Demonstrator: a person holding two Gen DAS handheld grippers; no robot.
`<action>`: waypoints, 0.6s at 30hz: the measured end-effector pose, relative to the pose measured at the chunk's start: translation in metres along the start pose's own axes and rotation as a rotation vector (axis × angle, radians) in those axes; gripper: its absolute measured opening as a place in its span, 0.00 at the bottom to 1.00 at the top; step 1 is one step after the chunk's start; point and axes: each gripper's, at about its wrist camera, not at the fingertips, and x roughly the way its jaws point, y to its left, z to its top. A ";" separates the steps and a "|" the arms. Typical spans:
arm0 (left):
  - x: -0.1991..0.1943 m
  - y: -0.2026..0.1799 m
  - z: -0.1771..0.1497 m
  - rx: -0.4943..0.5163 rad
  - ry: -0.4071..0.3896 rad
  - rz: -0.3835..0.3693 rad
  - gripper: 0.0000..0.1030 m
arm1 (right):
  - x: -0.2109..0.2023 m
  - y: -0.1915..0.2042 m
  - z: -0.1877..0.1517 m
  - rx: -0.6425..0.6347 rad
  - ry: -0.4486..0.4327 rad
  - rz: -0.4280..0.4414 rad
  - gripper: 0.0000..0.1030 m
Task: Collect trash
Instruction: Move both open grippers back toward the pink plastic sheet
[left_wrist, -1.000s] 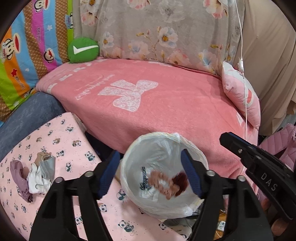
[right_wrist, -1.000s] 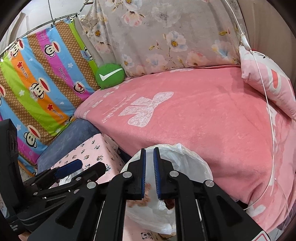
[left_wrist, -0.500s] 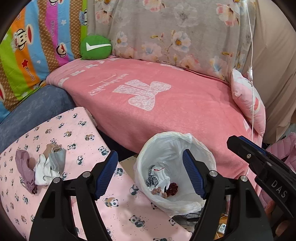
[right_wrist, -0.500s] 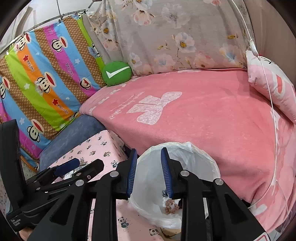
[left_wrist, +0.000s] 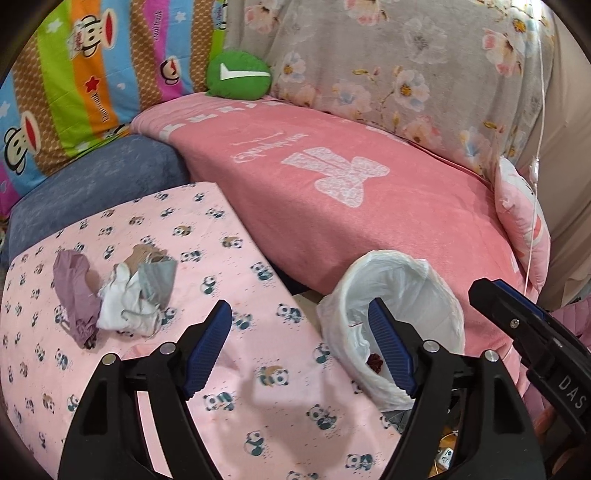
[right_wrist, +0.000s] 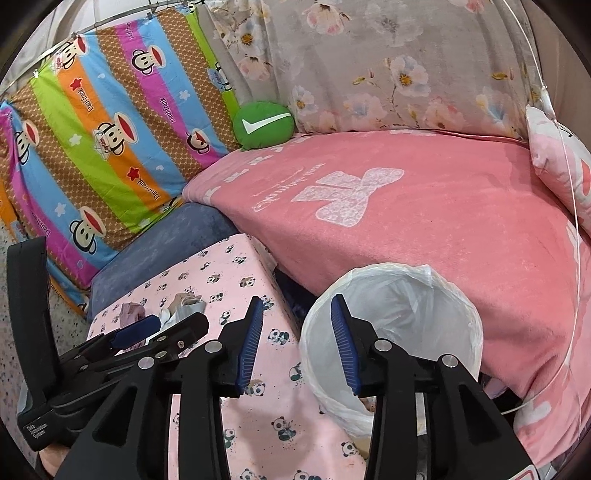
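A bin lined with a white plastic bag stands between the pink panda-print surface and the bed; it also shows in the right wrist view. Some trash lies in its bottom. A small pile of crumpled scraps, purple, white and grey, lies on the panda surface at the left; it shows small in the right wrist view. My left gripper is open and empty above the surface's edge beside the bin. My right gripper is open and empty at the bin's left rim.
A bed with a pink blanket lies behind the bin. A green cushion, a striped monkey-print cover, a blue-grey cushion and a pink pillow surround it. A thin white cord hangs at the right.
My right gripper has opened from shut, and trash dropped into the bin. Both grippers have pulled back and swung left, bringing the scrap pile on the panda surface closer.
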 end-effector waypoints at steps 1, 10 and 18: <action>-0.001 0.005 -0.001 -0.012 0.000 0.006 0.72 | 0.003 0.006 -0.002 -0.009 0.008 0.007 0.40; -0.009 0.061 -0.020 -0.087 0.005 0.097 0.76 | 0.025 0.051 -0.022 -0.061 0.078 0.061 0.42; -0.006 0.123 -0.048 -0.184 0.058 0.173 0.76 | 0.057 0.092 -0.047 -0.105 0.162 0.102 0.42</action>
